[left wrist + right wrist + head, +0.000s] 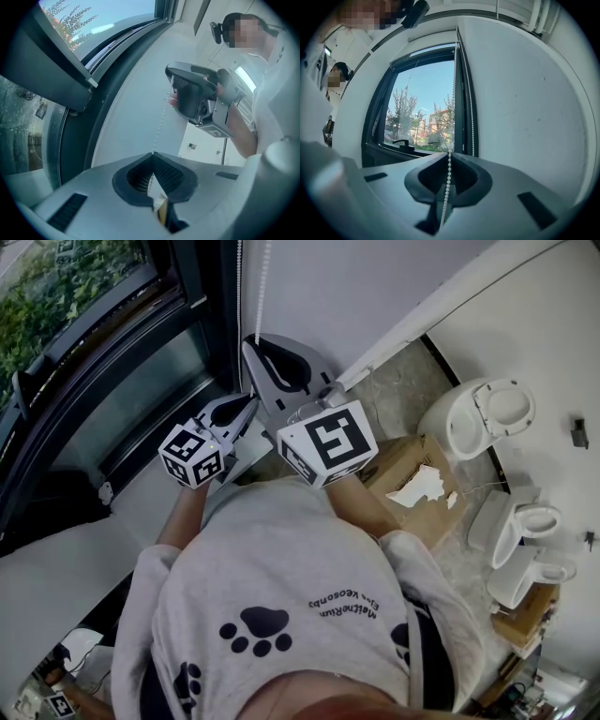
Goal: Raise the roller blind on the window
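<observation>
1. Head view. A person stands at the window (94,352) with both tools raised to the bead chain (265,287), which hangs in two strands down the wall (375,277) beside the frame.
   - The right gripper (253,341) is uppermost, and the left gripper (249,399) sits just below it.
   - The roller blind itself shows in no view, so how far it is raised cannot be told.
   - Judgement: the step in hand is a downward pull on one strand.

2. Left gripper view. The jaws of the left gripper (153,153) are fully together.
   - The bead chain (160,122) runs up from their very tips toward the right gripper (171,82) above, and appears pinched there, on the same strand.
   - Recommendation: a pinch at the tips alone may slip over the beads, so seat the strand deeper between the pads at the next regrip.

3. Right gripper view. The right gripper (449,153) is clamped on the bead chain (448,180).
   - The chain passes down the middle of the pads and rises straight in front of the window (422,108).
   - The second strand (471,117) hangs free just beside it, against the wall.
   - Recommendations:
     - Draw straight down along the strand's own line, both hands together. Do not pull out from the wall, so the beads feed cleanly into the mechanism overhead, which is out of view.
     - Leave the free strand untouched.
     - When reach runs out, release one tool at a time and take a higher hold, so the blind cannot run back.
</observation>
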Action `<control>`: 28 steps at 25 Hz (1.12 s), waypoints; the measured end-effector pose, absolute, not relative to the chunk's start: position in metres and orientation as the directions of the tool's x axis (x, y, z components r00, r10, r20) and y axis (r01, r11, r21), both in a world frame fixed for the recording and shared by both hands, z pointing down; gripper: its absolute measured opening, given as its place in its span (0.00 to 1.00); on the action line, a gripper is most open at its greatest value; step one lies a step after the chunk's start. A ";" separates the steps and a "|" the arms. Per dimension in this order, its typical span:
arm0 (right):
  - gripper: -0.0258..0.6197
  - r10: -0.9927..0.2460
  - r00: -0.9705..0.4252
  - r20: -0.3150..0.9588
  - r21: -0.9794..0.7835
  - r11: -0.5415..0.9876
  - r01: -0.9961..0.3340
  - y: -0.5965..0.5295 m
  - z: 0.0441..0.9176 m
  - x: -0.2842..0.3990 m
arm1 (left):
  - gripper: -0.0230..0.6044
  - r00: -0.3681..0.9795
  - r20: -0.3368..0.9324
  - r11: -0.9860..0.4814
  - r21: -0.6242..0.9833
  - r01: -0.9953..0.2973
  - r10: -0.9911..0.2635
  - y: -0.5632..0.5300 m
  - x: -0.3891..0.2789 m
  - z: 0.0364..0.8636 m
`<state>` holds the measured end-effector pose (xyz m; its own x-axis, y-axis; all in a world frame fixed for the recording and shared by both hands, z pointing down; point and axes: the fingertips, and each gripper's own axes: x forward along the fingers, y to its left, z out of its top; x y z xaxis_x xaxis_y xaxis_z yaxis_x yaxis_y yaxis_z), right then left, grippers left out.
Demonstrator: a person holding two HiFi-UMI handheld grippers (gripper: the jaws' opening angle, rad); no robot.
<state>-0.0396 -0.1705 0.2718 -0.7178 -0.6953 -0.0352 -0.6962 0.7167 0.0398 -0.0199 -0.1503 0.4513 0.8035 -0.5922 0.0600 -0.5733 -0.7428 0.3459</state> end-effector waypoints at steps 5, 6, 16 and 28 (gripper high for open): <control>0.07 -0.698 -0.716 -0.020 0.048 0.715 -0.698 -0.171 0.282 -0.041 | 0.05 0.801 0.084 -0.737 0.344 -0.582 -0.593 -0.150 -0.020 0.461; 0.07 -0.699 -0.715 -0.014 0.048 0.714 -0.698 -0.171 0.285 -0.041 | 0.05 0.800 0.091 -0.735 0.345 -0.584 -0.593 -0.149 -0.021 0.464; 0.07 -0.703 -0.709 0.054 0.038 0.711 -0.702 -0.175 0.324 -0.042 | 0.05 0.791 0.175 -0.708 0.363 -0.605 -0.586 -0.143 -0.024 0.501; 0.07 -0.707 -0.701 0.099 0.021 0.705 -0.709 -0.176 0.355 -0.043 | 0.06 0.774 0.251 -0.690 0.353 -0.632 -0.581 -0.135 -0.029 0.529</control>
